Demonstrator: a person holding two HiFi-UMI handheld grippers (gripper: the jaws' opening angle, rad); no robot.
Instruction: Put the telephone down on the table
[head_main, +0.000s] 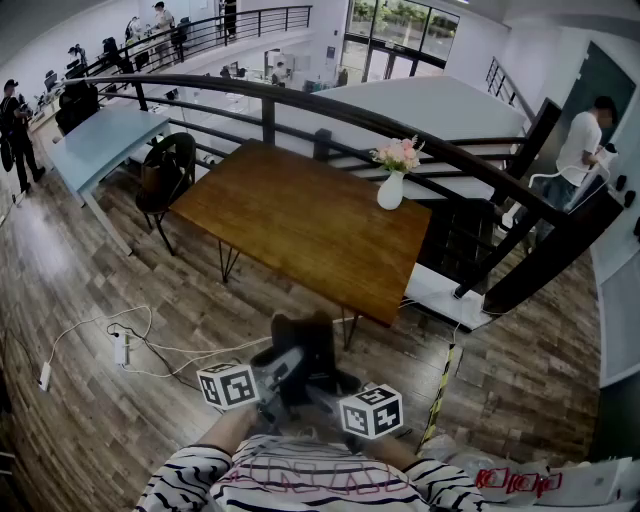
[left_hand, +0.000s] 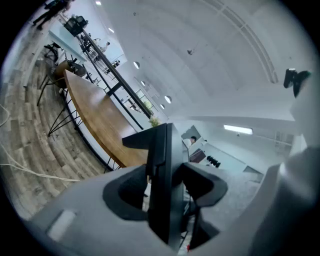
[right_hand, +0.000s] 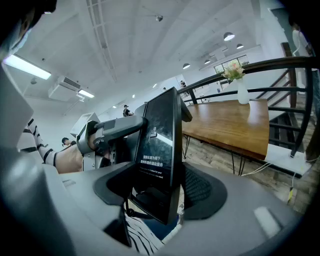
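The telephone (head_main: 308, 345) is a flat black set with a dark screen, held in the air over the floor in front of the person's striped shirt. My left gripper (head_main: 290, 372) is shut on it from the left, and in the left gripper view the telephone (left_hand: 162, 170) stands edge-on between the pads. My right gripper (head_main: 322, 388) is shut on it from the right. In the right gripper view the screen (right_hand: 159, 145) faces left, with the left gripper (right_hand: 117, 127) clamped near its top. The brown wooden table (head_main: 300, 220) stands a step ahead, apart from the telephone.
A white vase of pink flowers (head_main: 392, 185) stands at the table's far right corner. A dark chair (head_main: 165, 175) sits at its left end. White cables (head_main: 120, 345) lie on the wood floor to the left. A black railing (head_main: 480, 170) curves behind the table.
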